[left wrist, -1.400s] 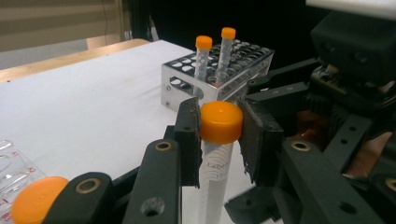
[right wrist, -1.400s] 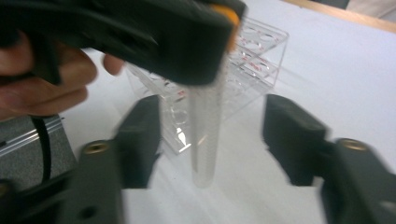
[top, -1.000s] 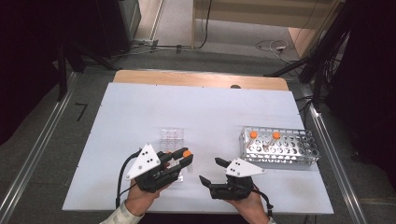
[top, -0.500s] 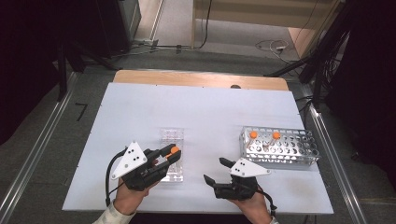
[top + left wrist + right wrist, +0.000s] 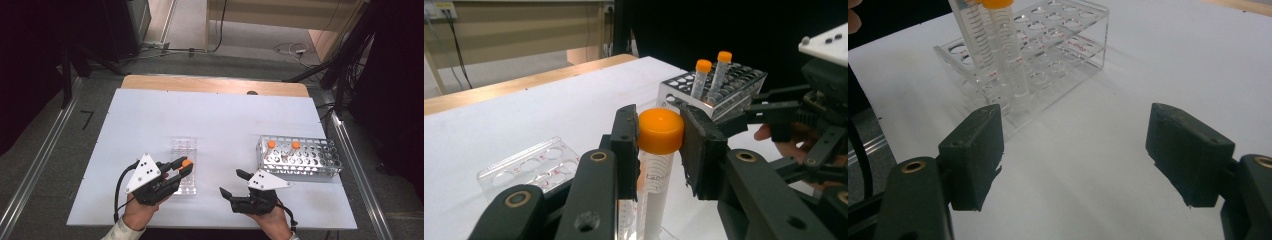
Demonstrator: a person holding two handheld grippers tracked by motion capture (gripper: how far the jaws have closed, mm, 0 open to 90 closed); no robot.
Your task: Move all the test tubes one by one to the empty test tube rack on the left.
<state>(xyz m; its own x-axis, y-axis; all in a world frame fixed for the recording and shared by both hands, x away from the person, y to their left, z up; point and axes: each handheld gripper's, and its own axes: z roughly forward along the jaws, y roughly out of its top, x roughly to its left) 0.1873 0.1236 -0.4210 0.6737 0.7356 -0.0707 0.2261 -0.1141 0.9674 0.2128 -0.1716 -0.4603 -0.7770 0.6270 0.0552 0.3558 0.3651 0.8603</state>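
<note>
My left gripper (image 5: pixel 184 166) is shut on a clear graduated tube with an orange cap (image 5: pixel 187 162). It holds the tube upright at the near end of a clear plastic rack (image 5: pixel 183 150). In the left gripper view the black pads (image 5: pixel 626 145) press on both sides of the cap (image 5: pixel 660 131). My right gripper (image 5: pixel 231 182) rests open on the table to the right, with nothing between its jaws. In the right gripper view (image 5: pixel 1075 150) the tube's body (image 5: pixel 1009 55) reaches down into the clear rack (image 5: pixel 1063 40). A second clear tube body (image 5: pixel 967 30) stands beside it.
A metal tube rack (image 5: pixel 305 162) stands at the right with two orange-capped tubes (image 5: pixel 271 145) at its left end. The white table (image 5: pixel 150 120) ends in a wooden strip (image 5: pixel 210 85) at the back. Cables trail from both grippers.
My left gripper has shifted left with the tube, from the clear rack's right side to over its near end. The right gripper has stayed in place.
</note>
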